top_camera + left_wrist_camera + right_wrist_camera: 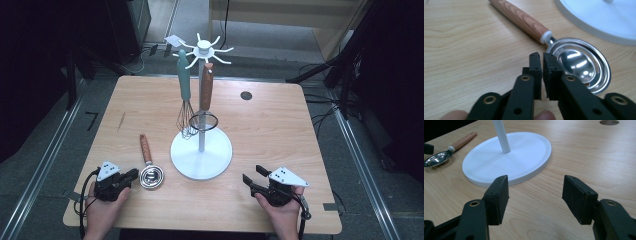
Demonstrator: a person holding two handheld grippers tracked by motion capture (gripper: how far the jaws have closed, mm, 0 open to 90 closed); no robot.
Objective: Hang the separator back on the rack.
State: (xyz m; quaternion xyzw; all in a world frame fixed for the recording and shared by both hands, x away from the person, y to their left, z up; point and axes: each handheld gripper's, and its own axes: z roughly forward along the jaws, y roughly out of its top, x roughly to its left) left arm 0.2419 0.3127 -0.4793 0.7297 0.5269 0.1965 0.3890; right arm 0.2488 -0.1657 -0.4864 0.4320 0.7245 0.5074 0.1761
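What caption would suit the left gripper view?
Nearly closed left gripper poised beside a wood-handled steel ladle lying near the white stand base.

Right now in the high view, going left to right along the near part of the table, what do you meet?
left gripper → steel ladle with wooden handle → white stand base → right gripper

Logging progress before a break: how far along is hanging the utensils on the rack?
Done: whisk and strainer hang from the rack. In hand: nothing; the left gripper, nearly shut, sits beside the ladle. Left: the ladle, lying on the table.
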